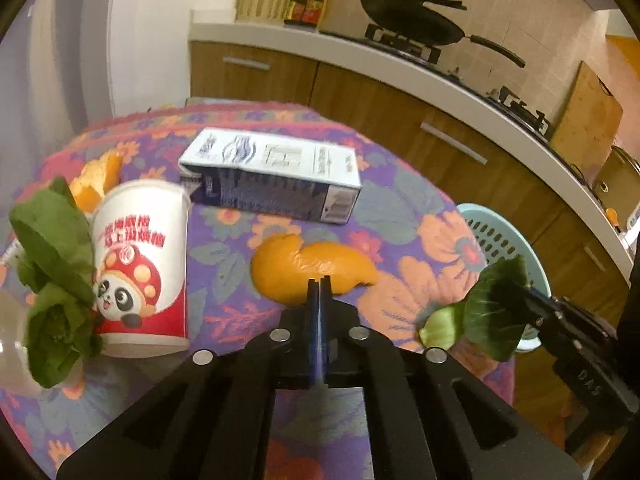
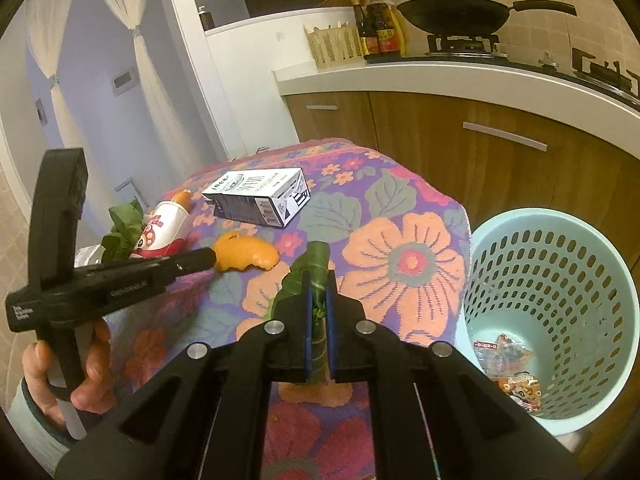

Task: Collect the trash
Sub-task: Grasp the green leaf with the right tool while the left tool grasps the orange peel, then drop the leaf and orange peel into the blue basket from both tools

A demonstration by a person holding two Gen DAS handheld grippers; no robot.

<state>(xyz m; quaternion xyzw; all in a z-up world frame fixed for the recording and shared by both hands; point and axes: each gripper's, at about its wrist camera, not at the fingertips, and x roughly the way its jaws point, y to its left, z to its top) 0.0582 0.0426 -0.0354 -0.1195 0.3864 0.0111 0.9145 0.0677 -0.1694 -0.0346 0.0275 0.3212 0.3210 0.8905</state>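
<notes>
My right gripper [image 2: 319, 280] is shut on a green vegetable leaf [image 2: 316, 258] above the floral tablecloth [image 2: 400, 256]; the leaf also shows in the left wrist view [image 1: 486, 312], beside the right gripper [image 1: 516, 290]. My left gripper [image 1: 319, 285] is shut and empty, its tips at the near edge of an orange peel [image 1: 304, 268], which also shows in the right wrist view [image 2: 246, 254]. A paper cup with a panda print [image 1: 140, 264] lies on its side at the left. A blue-white carton [image 1: 272, 176] lies farther back. A light blue mesh bin [image 2: 552, 312] stands right of the table.
Leafy greens [image 1: 56, 280] lie left of the cup, with a second orange peel [image 1: 98, 180] behind it. Some wrappers [image 2: 508, 368] lie in the bin's bottom. A wooden-front kitchen counter [image 2: 460, 80] with a wok [image 2: 452, 16] runs behind the table.
</notes>
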